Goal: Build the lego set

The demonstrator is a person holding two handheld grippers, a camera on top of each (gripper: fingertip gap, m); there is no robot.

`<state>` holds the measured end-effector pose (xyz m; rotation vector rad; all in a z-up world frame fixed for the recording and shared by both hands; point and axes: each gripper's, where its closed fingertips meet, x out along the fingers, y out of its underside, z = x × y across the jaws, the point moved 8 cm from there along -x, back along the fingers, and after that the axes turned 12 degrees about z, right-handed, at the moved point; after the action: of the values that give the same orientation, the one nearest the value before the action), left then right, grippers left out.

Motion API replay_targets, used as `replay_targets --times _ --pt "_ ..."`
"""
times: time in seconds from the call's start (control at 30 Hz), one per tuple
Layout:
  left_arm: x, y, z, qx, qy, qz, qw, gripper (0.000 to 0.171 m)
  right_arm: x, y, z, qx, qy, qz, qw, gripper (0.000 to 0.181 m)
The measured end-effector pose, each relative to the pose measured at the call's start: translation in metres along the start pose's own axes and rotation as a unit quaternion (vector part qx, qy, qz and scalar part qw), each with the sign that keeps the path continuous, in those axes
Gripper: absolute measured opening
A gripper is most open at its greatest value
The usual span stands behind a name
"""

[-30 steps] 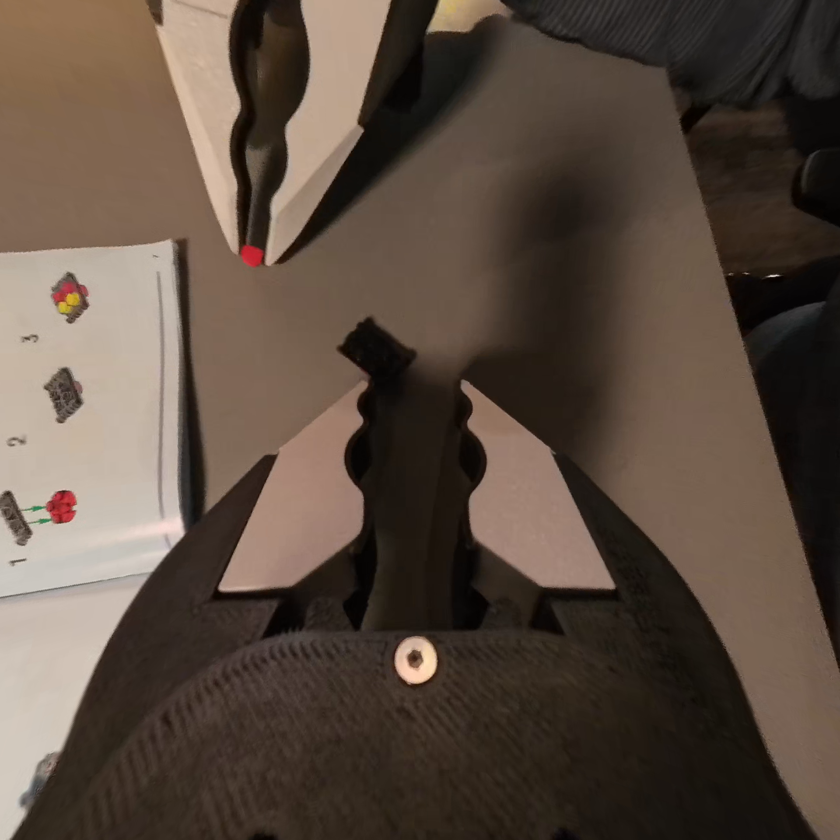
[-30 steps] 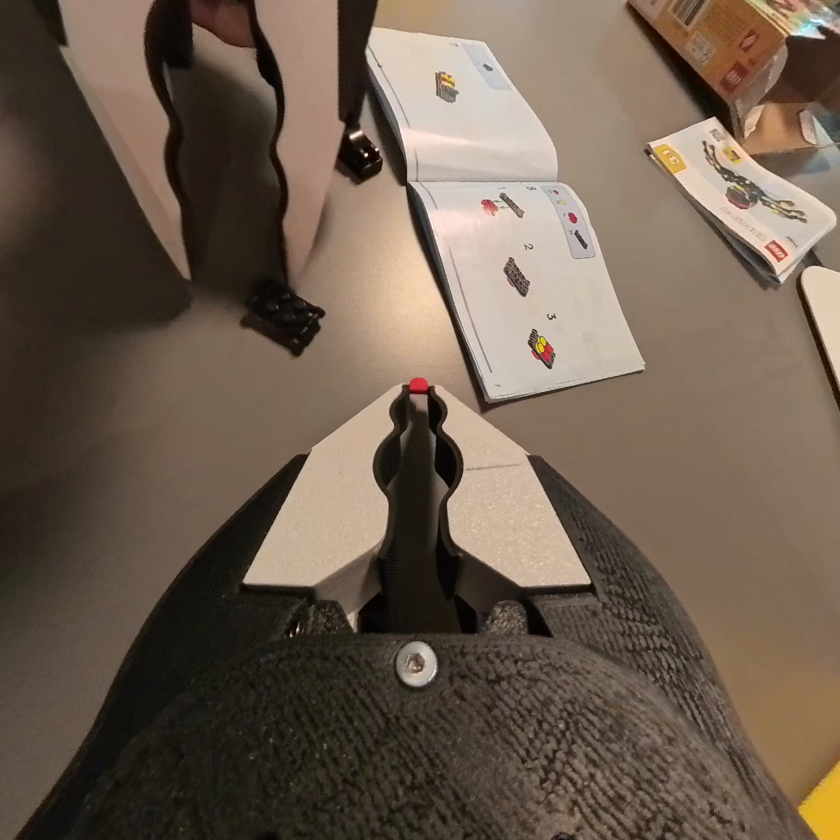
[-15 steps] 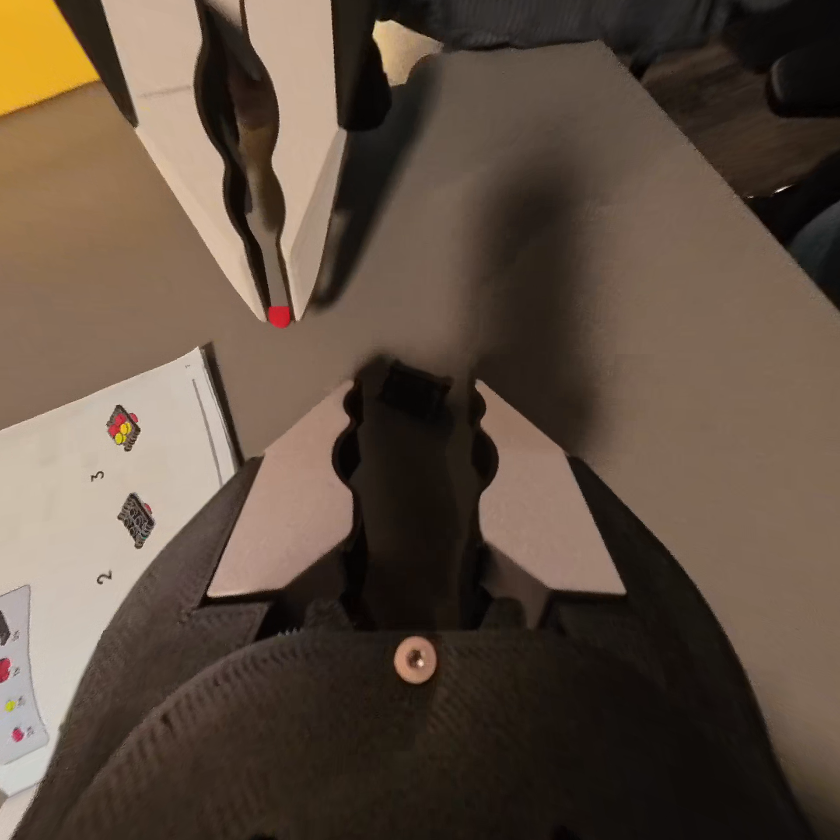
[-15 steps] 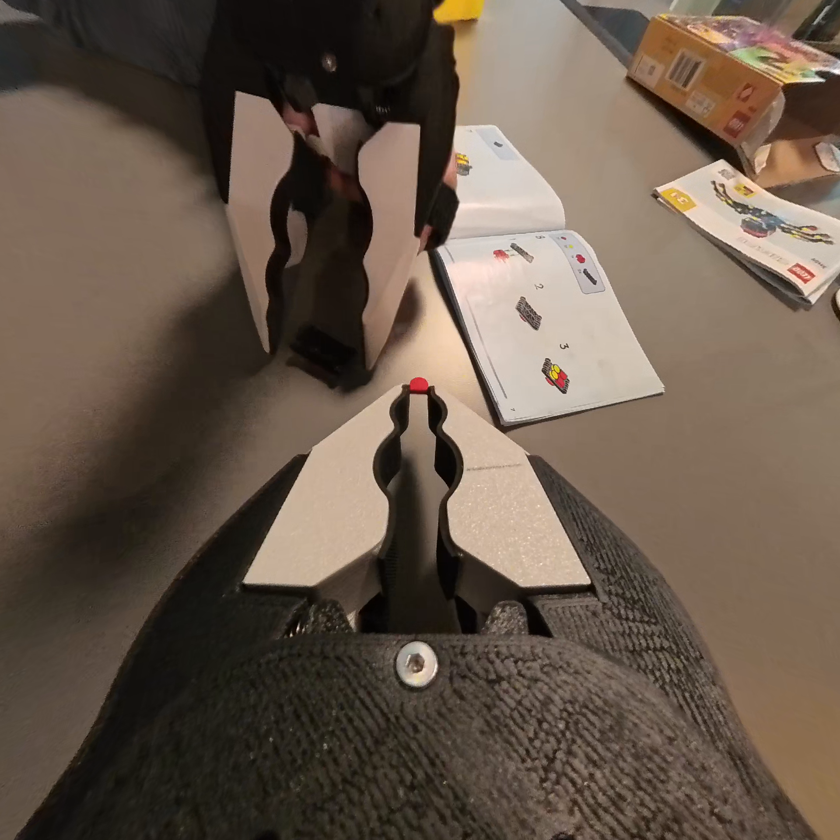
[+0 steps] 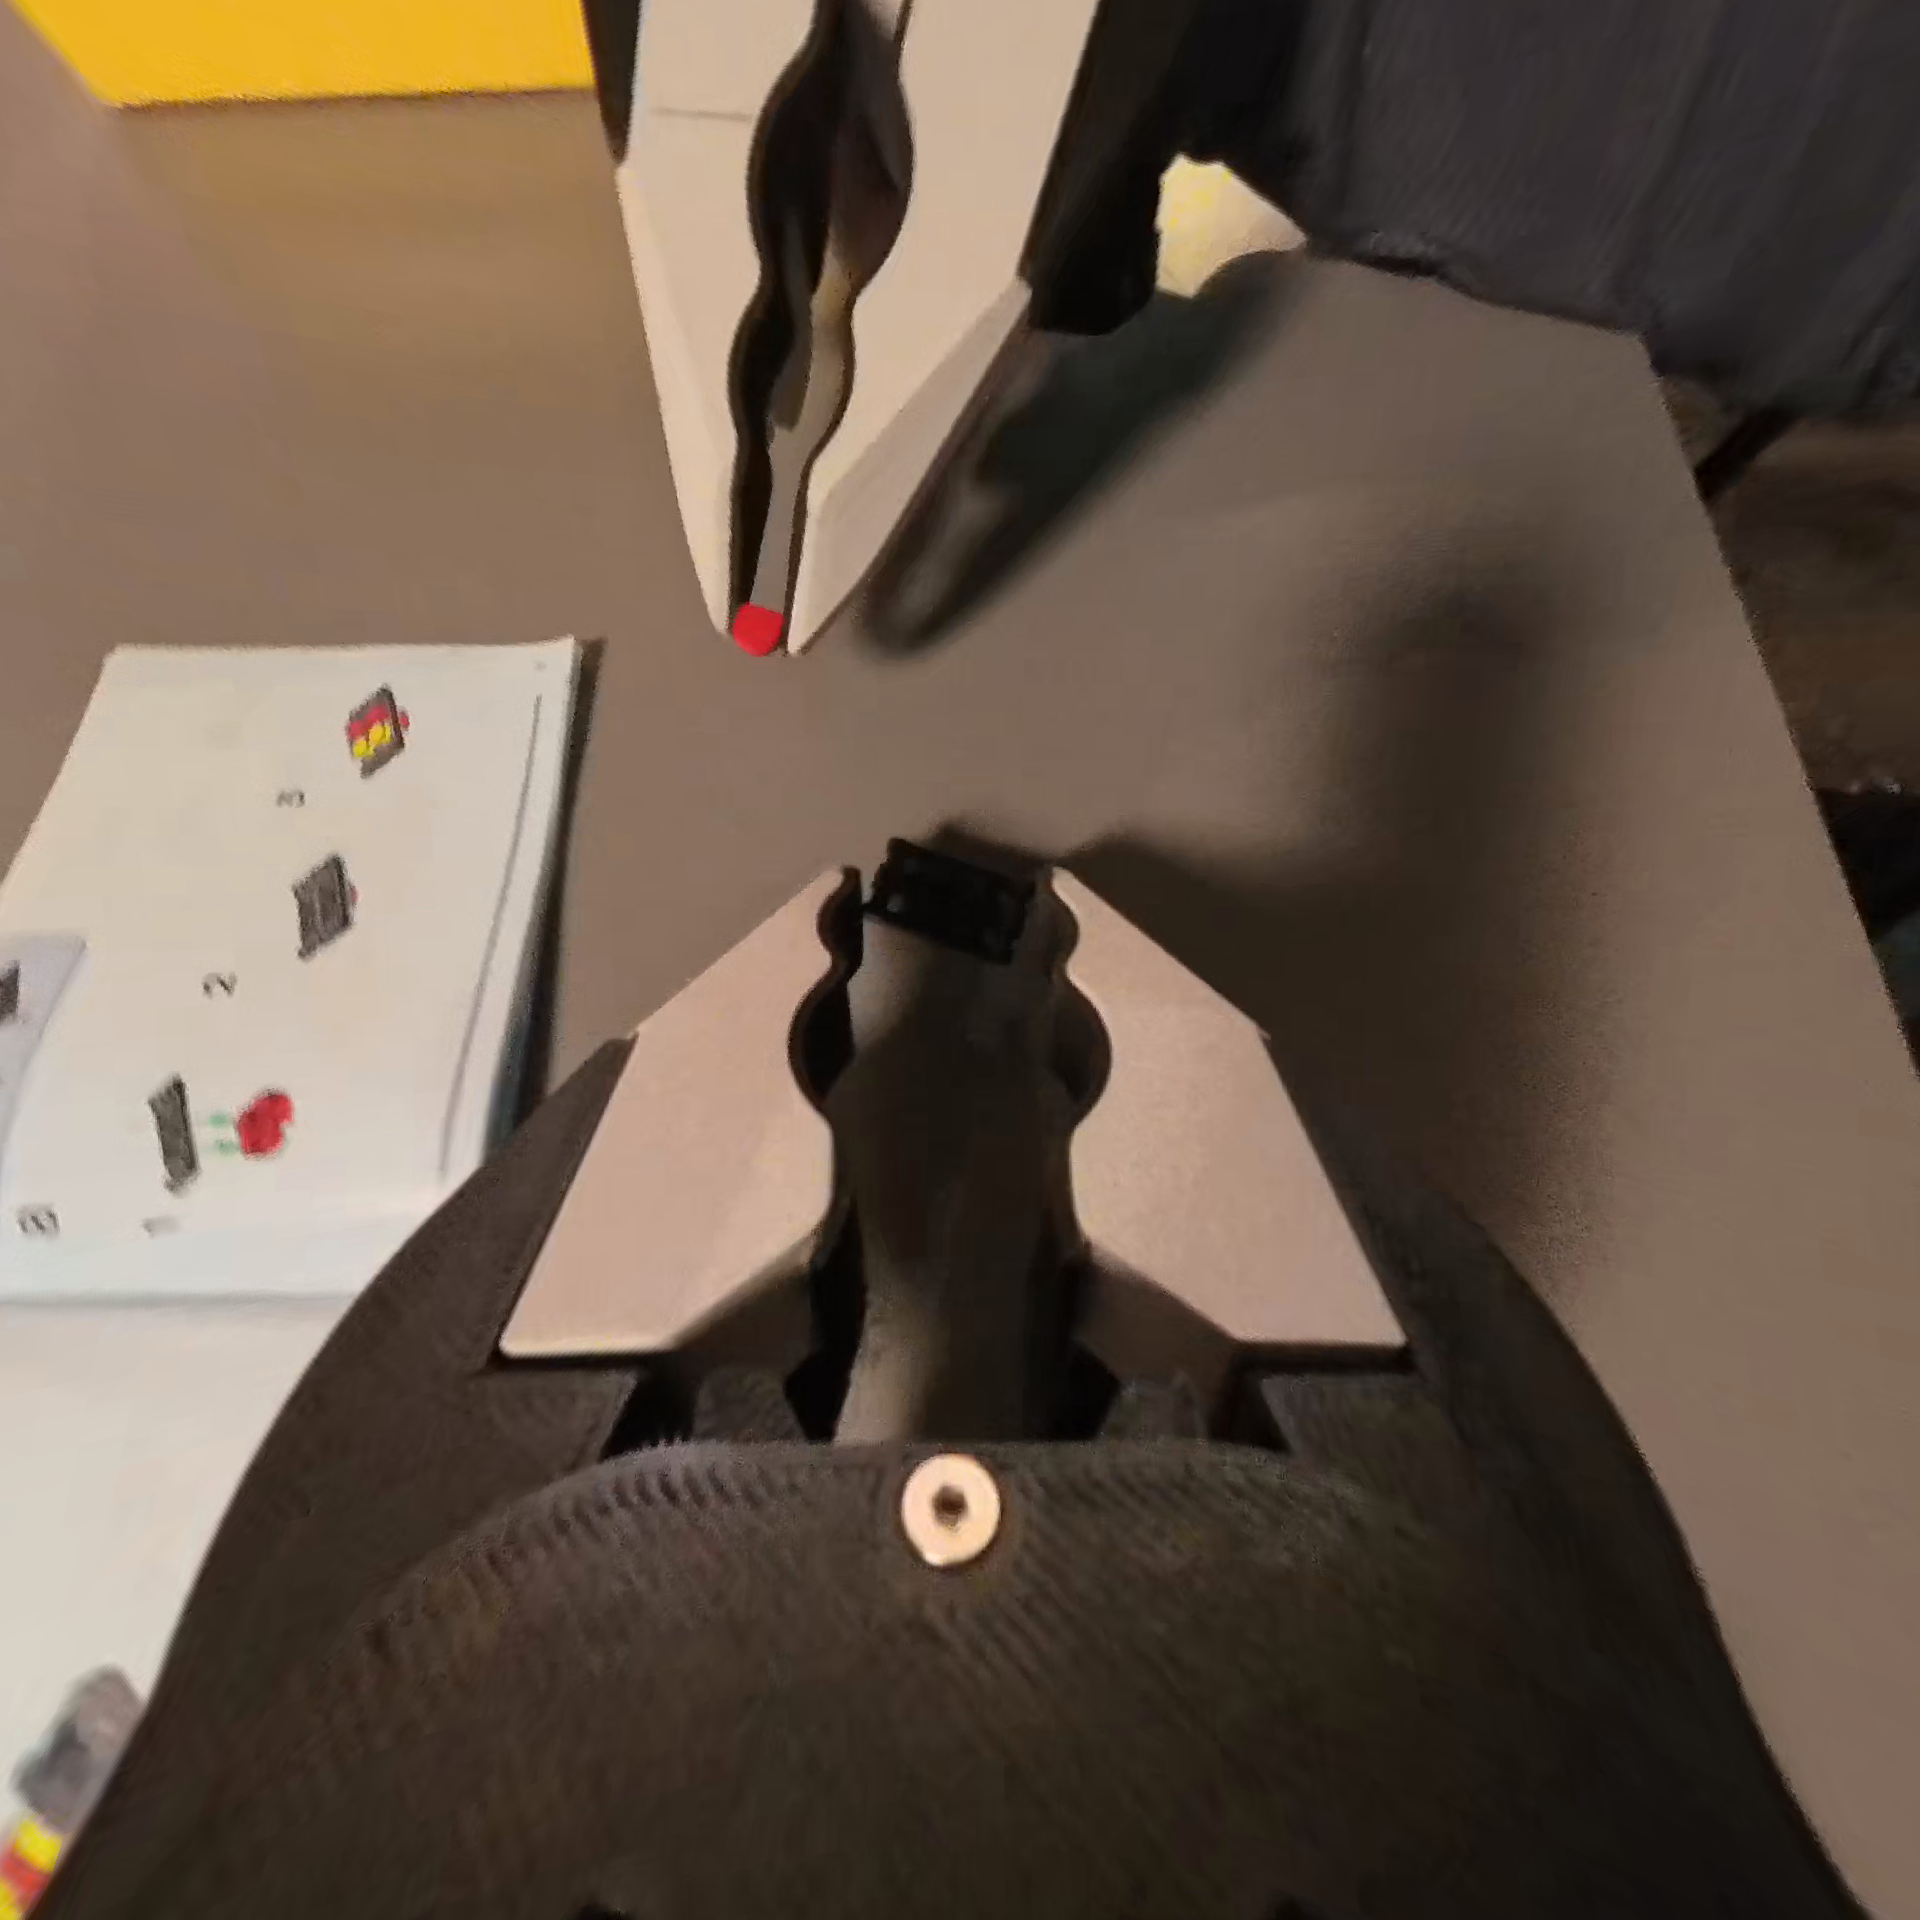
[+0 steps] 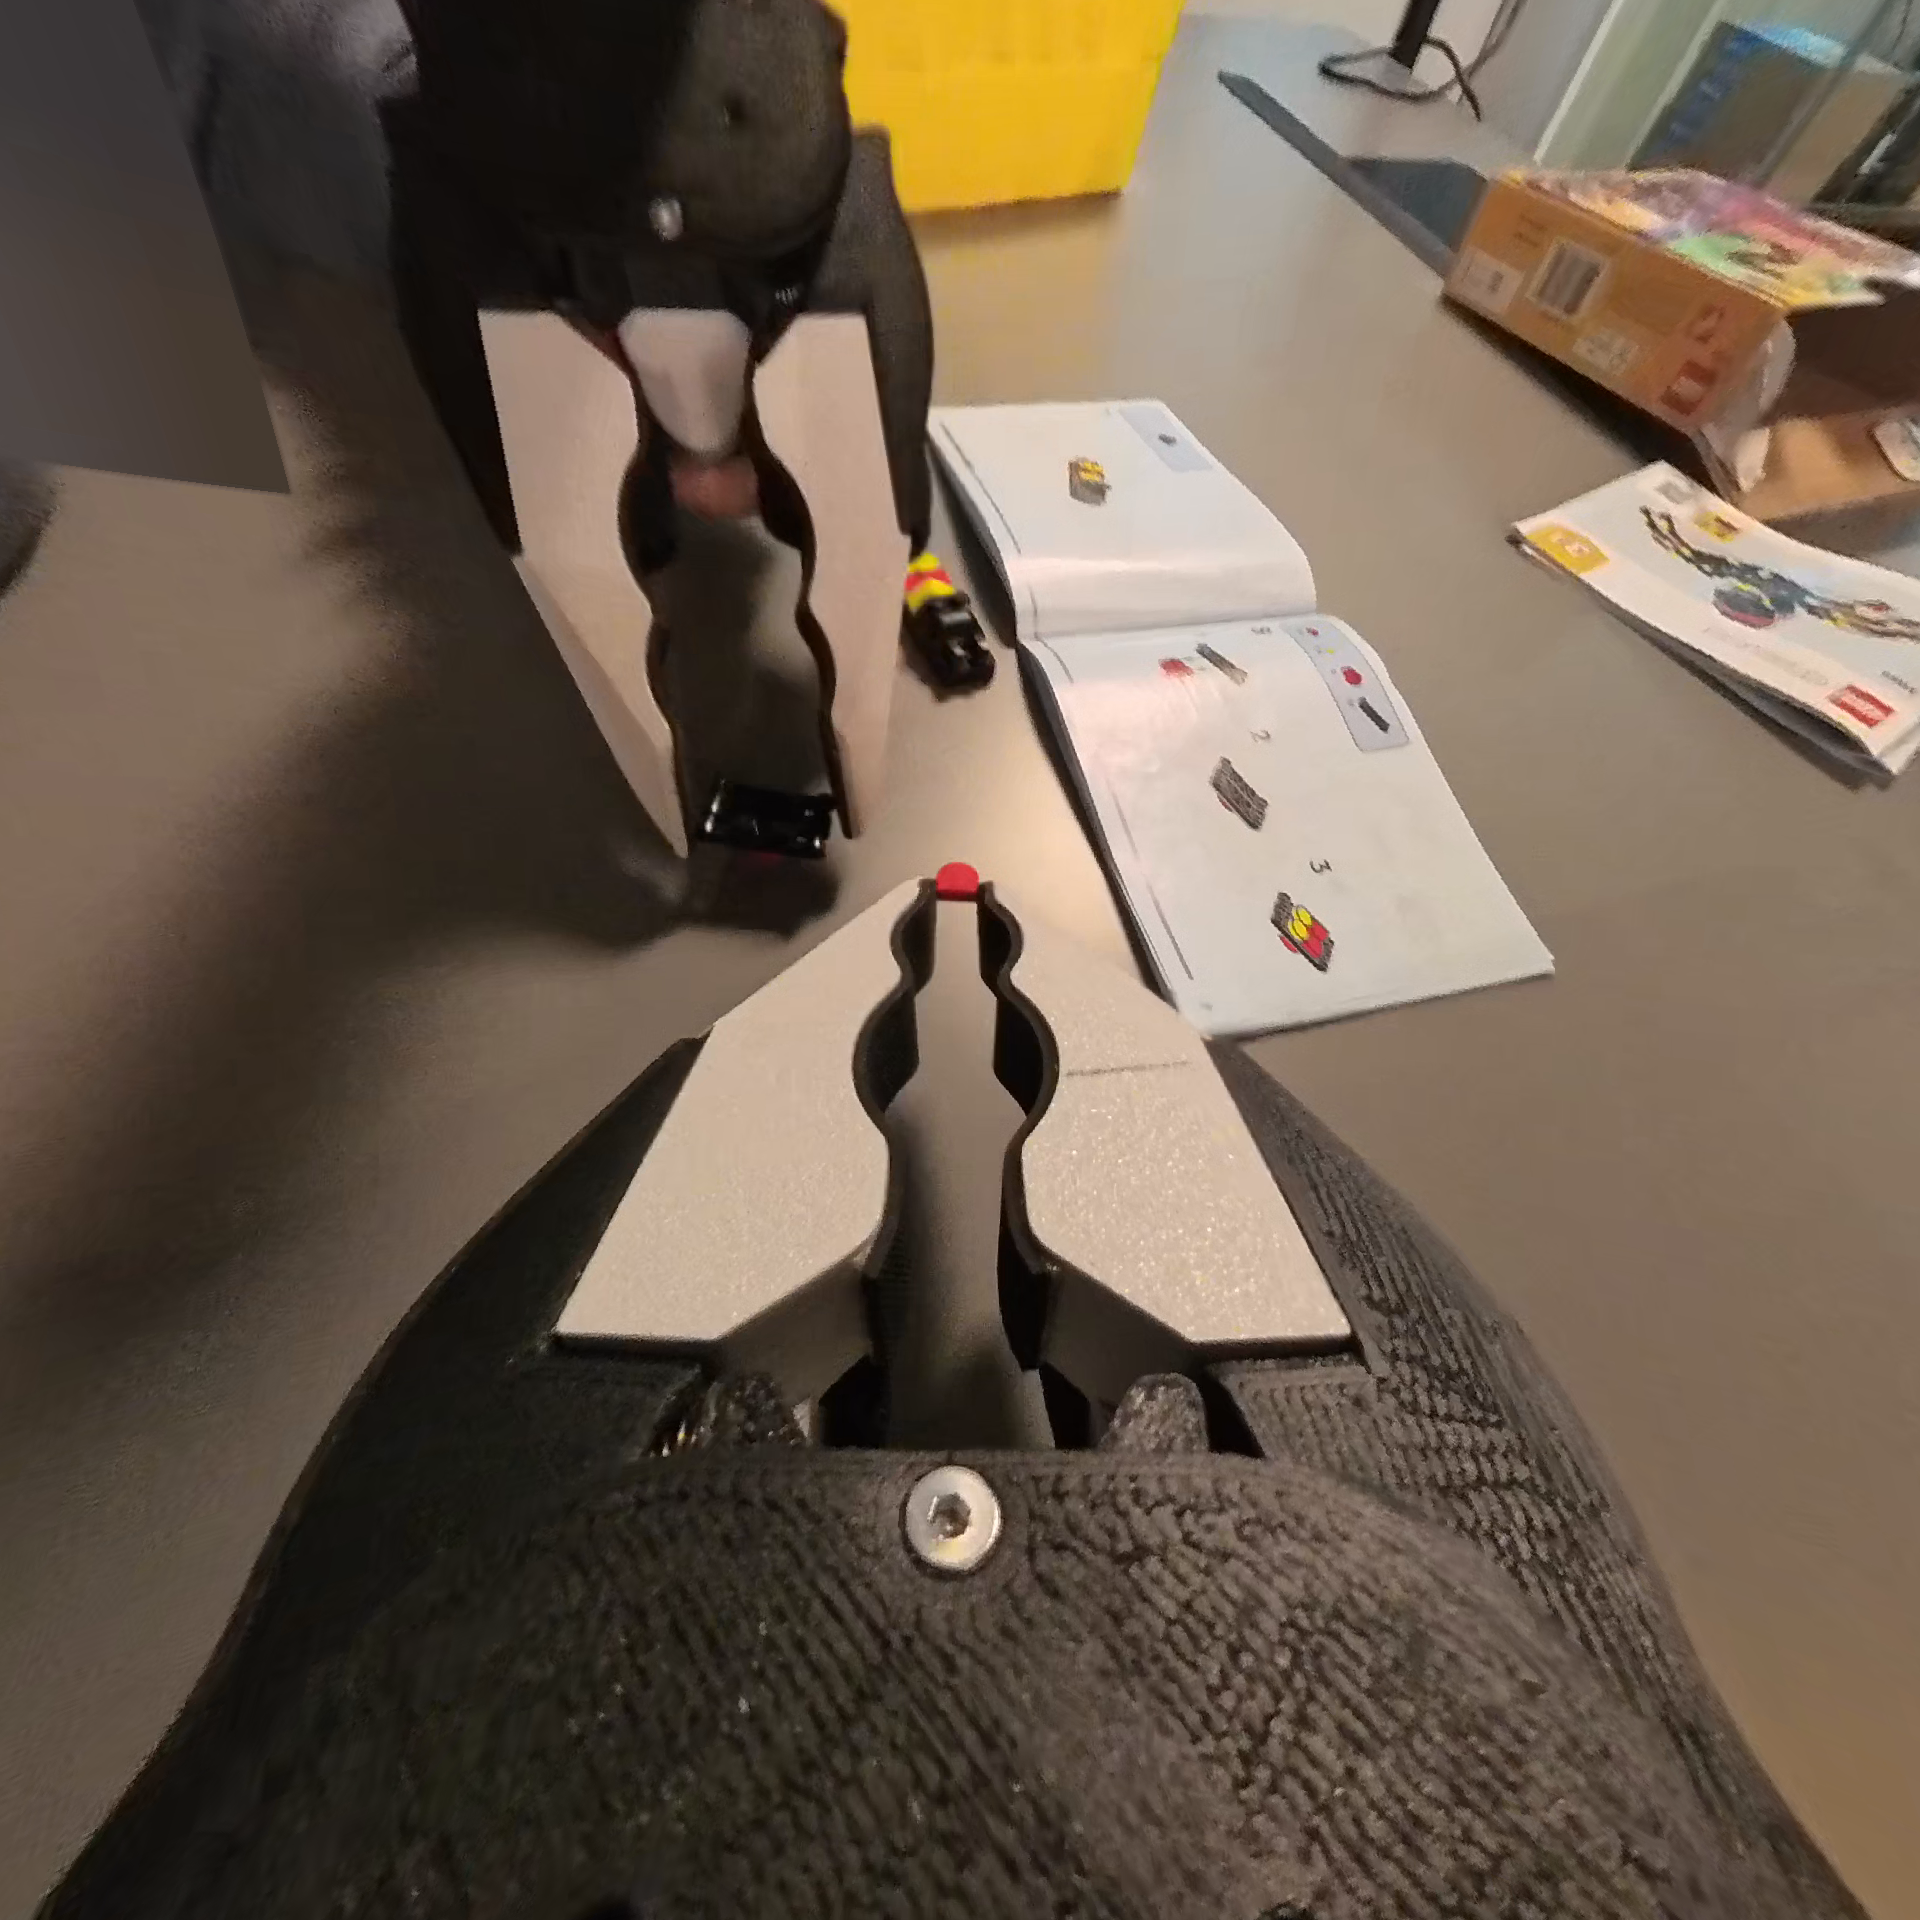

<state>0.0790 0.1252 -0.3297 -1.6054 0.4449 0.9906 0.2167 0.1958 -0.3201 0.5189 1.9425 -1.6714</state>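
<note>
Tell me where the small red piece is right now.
The small red piece is pinched at the tip of the right tongs, just short of the black plate in the left tongs, left of the open instruction booklet.

office, monitor stand (image 6: 1397,52), glass partition (image 6: 1704,114)

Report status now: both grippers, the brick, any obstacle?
Left gripper shut on black plate, at table. Right gripper shut on red stud, apart from plate. Path between clear.
</note>
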Motion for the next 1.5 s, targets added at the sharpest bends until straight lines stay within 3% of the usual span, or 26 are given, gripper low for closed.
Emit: replay_targets --times 0.13,0.37,0.6,1.5 --pt "0.003 0.011 -0.007 -0.007 -0.041 0.009 0.999 0.032 0.009 -0.011 0.014 -0.022 -0.033 -0.013 0.999 0.006" --pt "0.003 0.007 -0.004 -0.033 -0.031 -0.013 0.999 0.032 0.02 -0.017 0.028 -0.046 -0.057 0.003 0.997 0.005" --pt "0.0 0.004 -0.006 -0.032 -0.032 -0.037 0.998 0.032 0.027 -0.016 0.031 -0.055 -0.047 0.033 0.997 0.006" --pt "-0.001 0.002 -0.009 -0.012 -0.047 -0.051 0.998 0.031 0.025 -0.014 0.028 -0.039 -0.049 0.036 0.997 0.007"
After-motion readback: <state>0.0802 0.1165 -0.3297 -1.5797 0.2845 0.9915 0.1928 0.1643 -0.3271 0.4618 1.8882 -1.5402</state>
